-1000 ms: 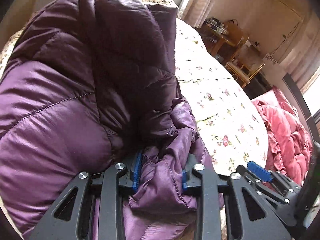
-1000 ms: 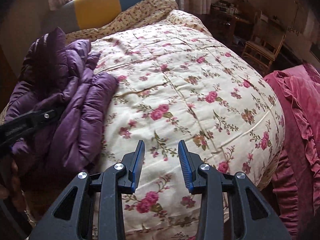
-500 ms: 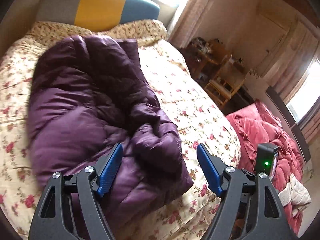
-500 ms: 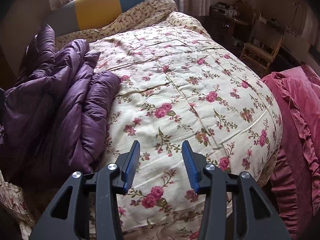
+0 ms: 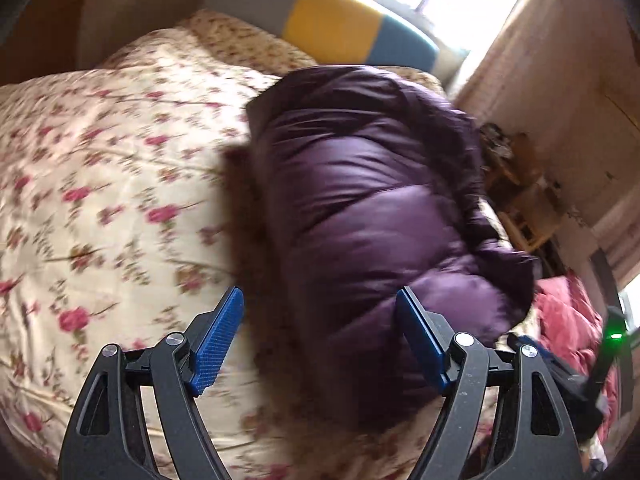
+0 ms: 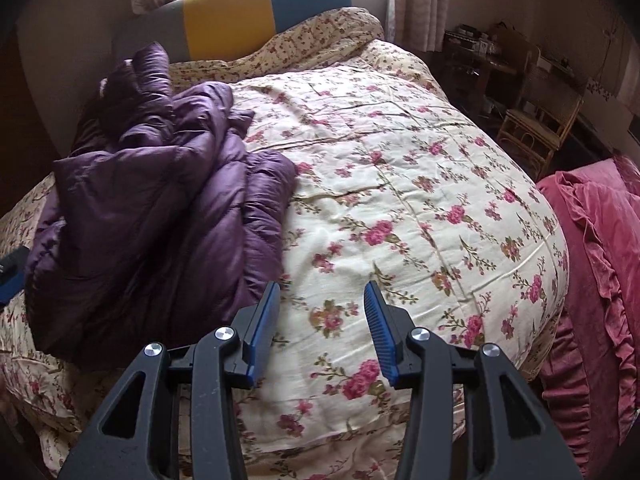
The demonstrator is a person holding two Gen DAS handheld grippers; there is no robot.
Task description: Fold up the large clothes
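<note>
A purple puffer jacket (image 5: 360, 200) lies bunched in a long heap on the floral quilt (image 5: 100, 184). My left gripper (image 5: 320, 296) hovers open and wide over the heap's near end, its blue pads clear of the fabric. This view is blurred. In the right wrist view the jacket (image 6: 152, 208) sits on the left part of the bed. My right gripper (image 6: 322, 288) stands open above bare quilt (image 6: 420, 208), just right of the jacket's near edge, with nothing between its fingers.
A grey, yellow and blue headboard (image 6: 240, 16) closes the bed's far end. A red ruffled blanket (image 6: 600, 260) lies off the right edge. A wicker chair (image 6: 540, 128) and a cluttered desk (image 6: 476, 52) stand beyond. A black device with a green light (image 5: 612, 336) shows at the right of the left wrist view.
My left gripper let go of the jacket's fold, opened wide and drew back and leftward. The jacket now rests on the quilt. My right gripper widened a little and rose slightly.
</note>
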